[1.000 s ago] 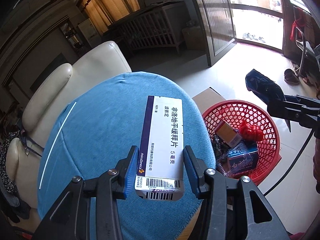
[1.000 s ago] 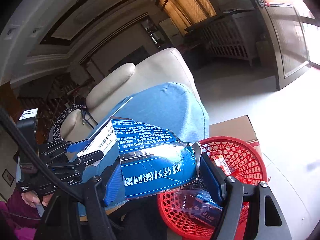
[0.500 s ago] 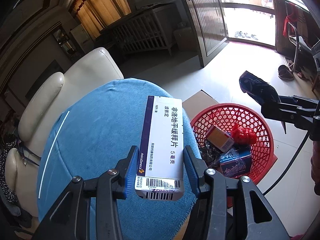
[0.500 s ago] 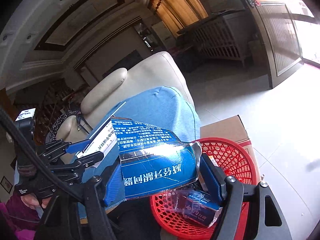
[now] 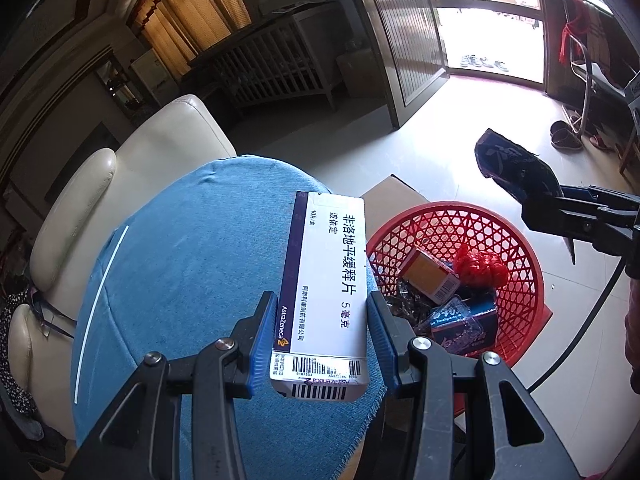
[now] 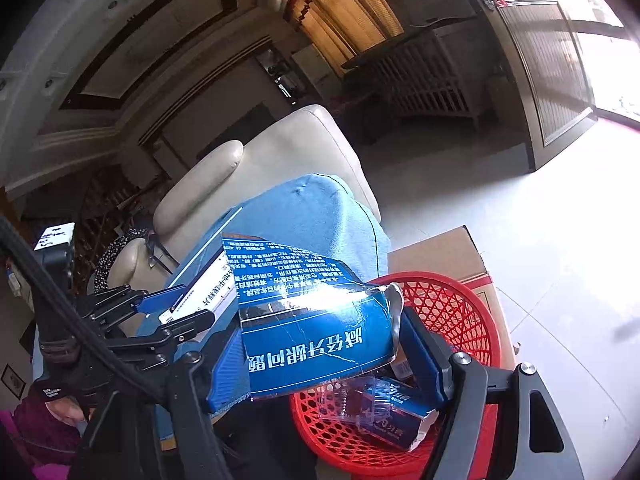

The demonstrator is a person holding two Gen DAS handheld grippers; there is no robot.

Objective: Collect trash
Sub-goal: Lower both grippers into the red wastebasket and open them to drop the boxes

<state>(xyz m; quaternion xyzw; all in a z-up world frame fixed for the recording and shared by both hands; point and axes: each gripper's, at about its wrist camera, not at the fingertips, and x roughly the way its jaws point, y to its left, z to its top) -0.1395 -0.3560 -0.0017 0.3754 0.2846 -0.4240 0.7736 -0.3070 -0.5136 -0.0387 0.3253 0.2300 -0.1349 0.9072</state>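
Left gripper [image 5: 322,334] clamps the white medicine box [image 5: 326,280] lengthwise between its jaws; right gripper [image 6: 320,354] grips a torn blue carton [image 6: 316,328]

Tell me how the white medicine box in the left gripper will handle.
The white medicine box looks like thin, probably light card. Its walls show no buckling between the fingers, so it seems stiff. Flat faces shouldn't roll; squeezing harder could crush it.

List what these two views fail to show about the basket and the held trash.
- Red basket, right wrist view: its near side hidden behind the blue carton in the right tongs.
- Basket bottom, left wrist view: covered by trash.
- White medicine box in the left tongs: underside unseen.
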